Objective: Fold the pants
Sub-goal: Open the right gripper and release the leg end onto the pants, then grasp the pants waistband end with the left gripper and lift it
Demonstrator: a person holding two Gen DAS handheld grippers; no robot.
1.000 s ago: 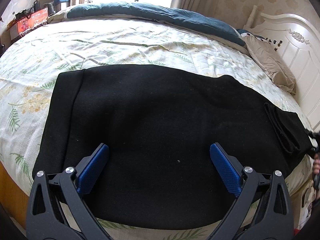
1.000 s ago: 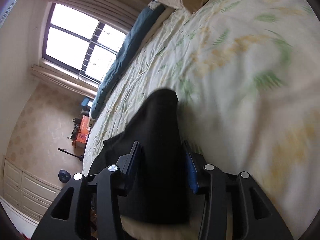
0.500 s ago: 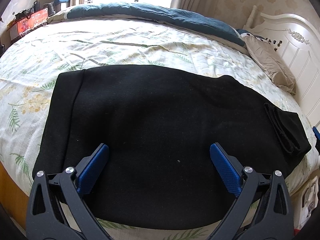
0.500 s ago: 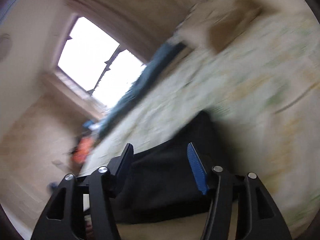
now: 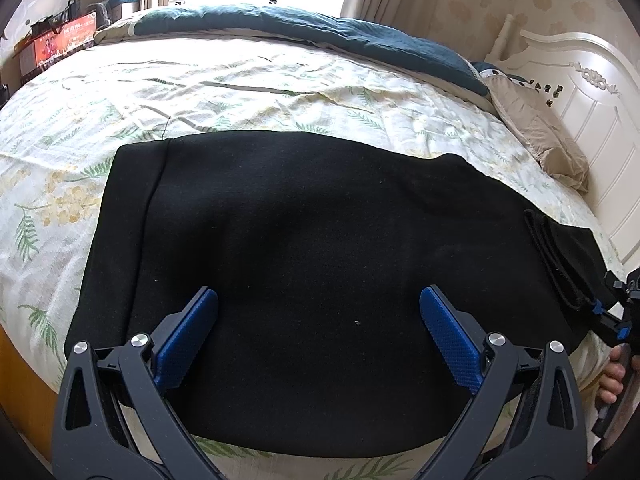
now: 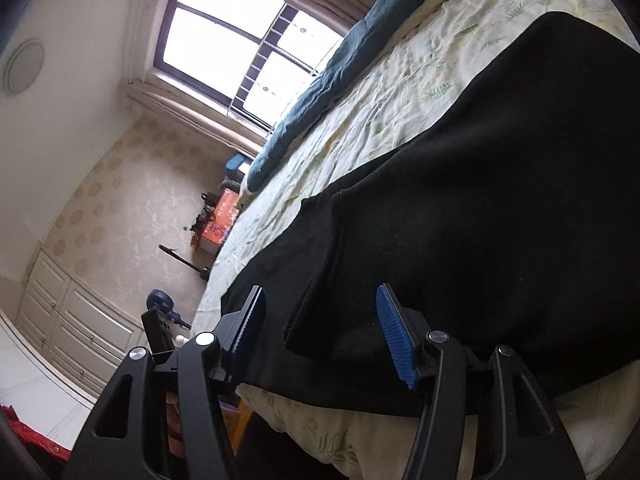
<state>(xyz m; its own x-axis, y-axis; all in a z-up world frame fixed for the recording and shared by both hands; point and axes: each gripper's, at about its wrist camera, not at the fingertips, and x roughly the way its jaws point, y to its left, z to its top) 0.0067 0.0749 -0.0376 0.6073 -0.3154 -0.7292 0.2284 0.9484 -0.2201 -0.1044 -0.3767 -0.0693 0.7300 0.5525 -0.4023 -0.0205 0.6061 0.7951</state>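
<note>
A bed [image 5: 240, 92] with a pale leaf-print sheet filled the room, a teal blanket [image 5: 320, 32] along its far side under the window [image 6: 240, 40]. Black pants [image 5: 320, 220] lay flat across the near part of the bed, reaching its edge. The left gripper [image 5: 319, 332] hovered over them, jaws spread wide, holding nothing. The right gripper [image 6: 320, 328] sat at the pants' end by the bed's edge, jaws apart and empty.
</note>
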